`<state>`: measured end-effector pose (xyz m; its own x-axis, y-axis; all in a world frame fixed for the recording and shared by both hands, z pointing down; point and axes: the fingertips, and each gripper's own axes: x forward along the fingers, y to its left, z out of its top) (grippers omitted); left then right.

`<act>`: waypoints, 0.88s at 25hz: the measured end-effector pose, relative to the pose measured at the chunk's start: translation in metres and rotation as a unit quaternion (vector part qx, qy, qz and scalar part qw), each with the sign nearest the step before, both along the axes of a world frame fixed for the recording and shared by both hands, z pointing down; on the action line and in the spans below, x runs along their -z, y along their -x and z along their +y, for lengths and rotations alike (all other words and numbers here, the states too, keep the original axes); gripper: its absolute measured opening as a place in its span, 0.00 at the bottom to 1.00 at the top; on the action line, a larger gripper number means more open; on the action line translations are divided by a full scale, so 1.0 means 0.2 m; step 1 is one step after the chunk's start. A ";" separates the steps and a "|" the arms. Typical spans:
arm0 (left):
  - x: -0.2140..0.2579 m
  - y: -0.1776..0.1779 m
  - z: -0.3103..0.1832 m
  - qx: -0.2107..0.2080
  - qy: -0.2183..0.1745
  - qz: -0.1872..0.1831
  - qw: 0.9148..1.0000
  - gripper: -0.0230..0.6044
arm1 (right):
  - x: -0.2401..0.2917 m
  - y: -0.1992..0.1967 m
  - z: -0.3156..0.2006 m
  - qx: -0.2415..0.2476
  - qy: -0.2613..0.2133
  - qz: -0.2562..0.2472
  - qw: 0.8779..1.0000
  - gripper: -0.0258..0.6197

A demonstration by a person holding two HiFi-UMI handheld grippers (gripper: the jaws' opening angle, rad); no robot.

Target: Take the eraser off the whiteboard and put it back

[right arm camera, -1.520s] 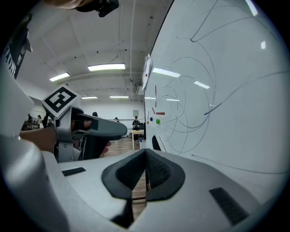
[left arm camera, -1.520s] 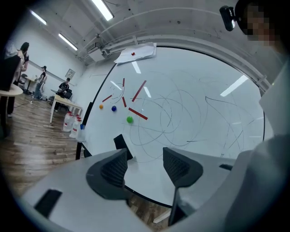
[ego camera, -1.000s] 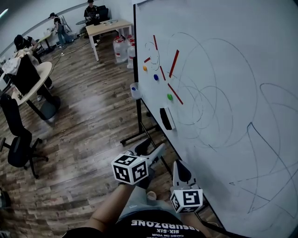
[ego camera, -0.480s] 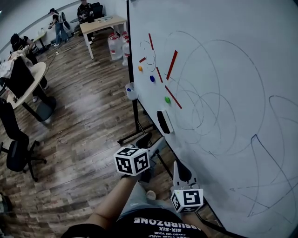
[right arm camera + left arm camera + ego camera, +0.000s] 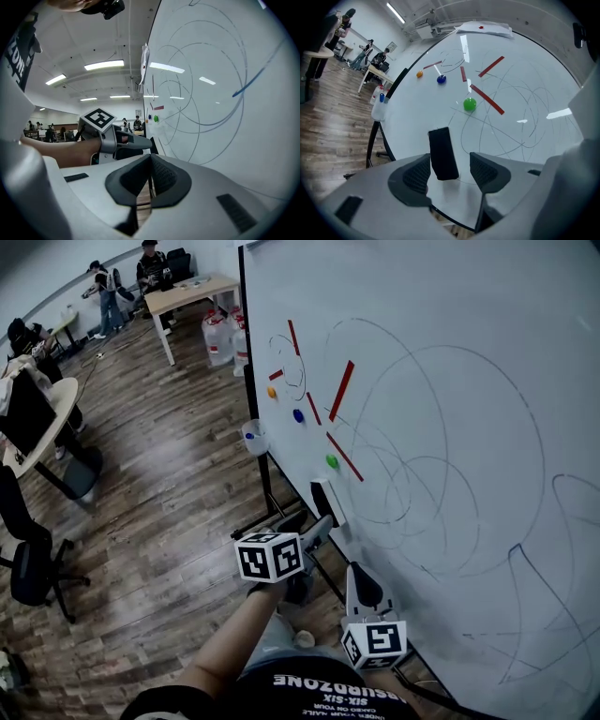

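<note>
black eraser (image 5: 443,152) on the whiteboard (image 5: 469,381) sits between the left gripper (image 5: 450,161)'s wide-apart jaws, so i think a squeeze comes next, while the right gripper (image 5: 150,174) is pinched together on nothing.

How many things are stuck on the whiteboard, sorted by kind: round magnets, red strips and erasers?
Round magnets: 3 (orange, blue, green)
Red flat strips: 5
Black rectangular eraser: 1
Total: 9
</note>
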<state>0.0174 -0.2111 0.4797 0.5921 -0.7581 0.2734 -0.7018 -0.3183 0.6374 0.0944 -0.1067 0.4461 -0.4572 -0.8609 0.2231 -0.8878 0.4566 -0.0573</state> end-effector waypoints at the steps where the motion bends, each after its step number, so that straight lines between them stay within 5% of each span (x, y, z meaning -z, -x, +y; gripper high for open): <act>1: -0.01 0.00 -0.02 -0.002 0.004 0.000 1.000 0.43 | 0.00 0.00 -0.01 -0.002 0.000 0.001 1.000 0.04; 22: -0.14 -0.11 -0.22 -0.080 0.048 0.062 0.994 0.44 | -0.01 0.06 -0.22 -0.022 0.009 0.010 1.000 0.04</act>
<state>0.0388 -0.2547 0.5086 0.7369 -0.6251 0.2573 -0.5616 -0.3541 0.7478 0.0816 -0.1503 0.4486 -0.4133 -0.8764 0.2471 -0.9085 0.4153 -0.0465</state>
